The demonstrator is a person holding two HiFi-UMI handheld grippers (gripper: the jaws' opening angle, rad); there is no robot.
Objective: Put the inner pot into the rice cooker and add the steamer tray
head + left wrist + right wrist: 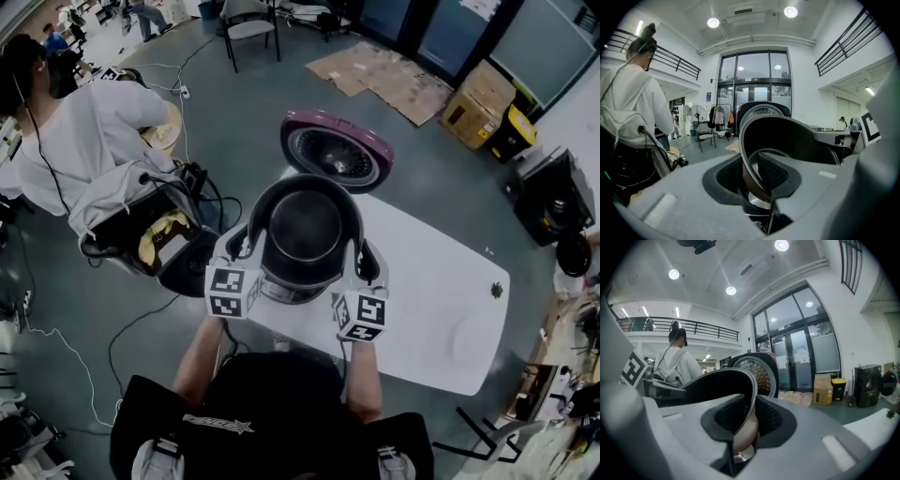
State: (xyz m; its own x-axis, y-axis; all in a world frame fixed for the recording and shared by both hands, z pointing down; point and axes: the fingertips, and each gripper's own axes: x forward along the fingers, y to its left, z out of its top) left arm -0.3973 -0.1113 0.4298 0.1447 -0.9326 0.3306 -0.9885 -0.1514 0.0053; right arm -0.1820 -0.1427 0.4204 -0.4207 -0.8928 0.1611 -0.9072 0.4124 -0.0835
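Inner pot [305, 230] above open rice cooker [336, 150], left gripper [242, 248] fingers [724, 176] pinching its left rim, right gripper [367, 267] fingers [776, 420] pinching the right rim

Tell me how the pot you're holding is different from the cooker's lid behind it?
The inner pot is dark and smooth inside; the lid has a purple rim and a silvery dotted inside. The inner pot is gripped at its rim by the left hand-held gripper and the right hand-held gripper; nothing touches the lid. The pot's mouth faces up; the lid stands tipped open. Both are round.
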